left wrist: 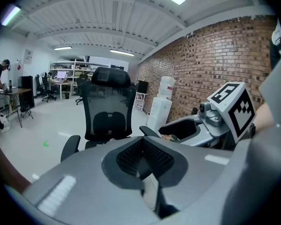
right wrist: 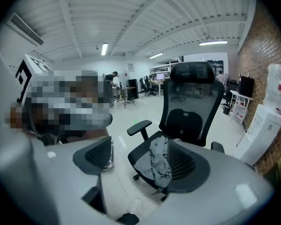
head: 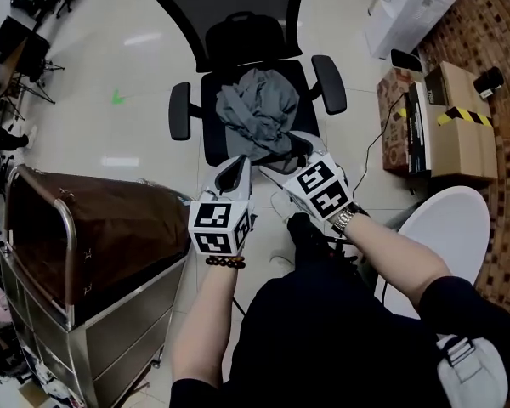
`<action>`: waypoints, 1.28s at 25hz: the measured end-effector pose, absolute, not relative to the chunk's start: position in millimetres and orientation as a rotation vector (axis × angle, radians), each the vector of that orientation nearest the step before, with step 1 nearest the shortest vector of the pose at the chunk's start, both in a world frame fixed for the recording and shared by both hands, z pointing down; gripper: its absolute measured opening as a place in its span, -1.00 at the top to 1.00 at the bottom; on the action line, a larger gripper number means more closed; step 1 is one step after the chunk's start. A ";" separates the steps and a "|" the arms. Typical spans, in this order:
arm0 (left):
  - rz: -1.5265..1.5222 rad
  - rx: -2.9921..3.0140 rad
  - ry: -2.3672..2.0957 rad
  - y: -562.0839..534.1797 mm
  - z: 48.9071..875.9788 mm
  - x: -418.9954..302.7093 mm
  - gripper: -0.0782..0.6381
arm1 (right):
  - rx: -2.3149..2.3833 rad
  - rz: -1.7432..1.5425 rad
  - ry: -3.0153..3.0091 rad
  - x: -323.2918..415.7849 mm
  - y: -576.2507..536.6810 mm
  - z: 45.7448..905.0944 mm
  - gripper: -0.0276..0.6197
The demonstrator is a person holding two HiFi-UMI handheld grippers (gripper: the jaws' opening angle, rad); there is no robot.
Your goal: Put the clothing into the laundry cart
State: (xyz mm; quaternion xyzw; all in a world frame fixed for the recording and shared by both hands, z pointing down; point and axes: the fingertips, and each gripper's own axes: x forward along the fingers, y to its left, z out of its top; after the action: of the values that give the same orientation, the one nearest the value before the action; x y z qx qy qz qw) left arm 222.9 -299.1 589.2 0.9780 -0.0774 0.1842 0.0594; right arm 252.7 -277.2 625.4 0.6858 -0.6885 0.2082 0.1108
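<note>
A crumpled grey garment (head: 257, 113) lies on the seat of a black office chair (head: 238, 24) ahead of me. The laundry cart (head: 66, 245), metal-framed with a brown liner, stands to my left. My right gripper (head: 299, 150) hovers at the seat's front edge, just short of the garment, with its jaws open and nothing in them. In the right gripper view the garment (right wrist: 158, 161) shows between the spread pads (right wrist: 100, 156), still at a distance. My left gripper (head: 235, 170) is held beside it, a little lower, with its pads (left wrist: 131, 156) together and empty.
Cardboard boxes (head: 459, 134) and a white appliance (head: 408, 7) line the brick wall on the right. A white round seat (head: 446, 228) sits near my right elbow. My shoe (head: 280, 202) is below the chair. Desks and people fill the far room.
</note>
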 end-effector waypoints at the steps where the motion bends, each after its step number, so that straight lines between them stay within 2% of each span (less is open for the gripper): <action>1: 0.583 2.940 -0.246 -309.9 593.0 237.8 0.77 | 1.995 0.652 -2.024 267.1 -288.5 632.5 -0.25; 6: 0.668 2.844 -0.283 -381.6 640.7 296.7 0.77 | 1.912 0.804 -1.992 325.9 -362.1 694.0 -0.34; 16: 0.783 2.684 -0.376 -466.0 754.7 357.0 0.77 | 1.813 1.013 -1.860 394.0 -438.3 845.1 -0.48; 21: 0.807 2.619 -0.399 -495.3 801.4 382.2 0.76 | 1.739 1.122 -1.818 414.1 -464.7 916.7 -0.60; 27: 0.852 2.547 -0.422 -526.8 858.3 399.5 0.73 | 1.666 1.208 -1.762 429.7 -493.2 990.8 -0.88; 32: 0.871 2.501 -0.436 -544.2 900.5 403.8 0.73 | 1.609 1.214 -1.700 437.6 -508.3 1038.0 -0.90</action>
State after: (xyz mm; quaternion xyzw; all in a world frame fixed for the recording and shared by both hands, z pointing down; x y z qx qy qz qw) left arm 403.8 -544.2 900.5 0.9076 -0.1583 0.3159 0.2267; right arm 437.6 -508.3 1038.0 0.5908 -0.6244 0.4460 0.2496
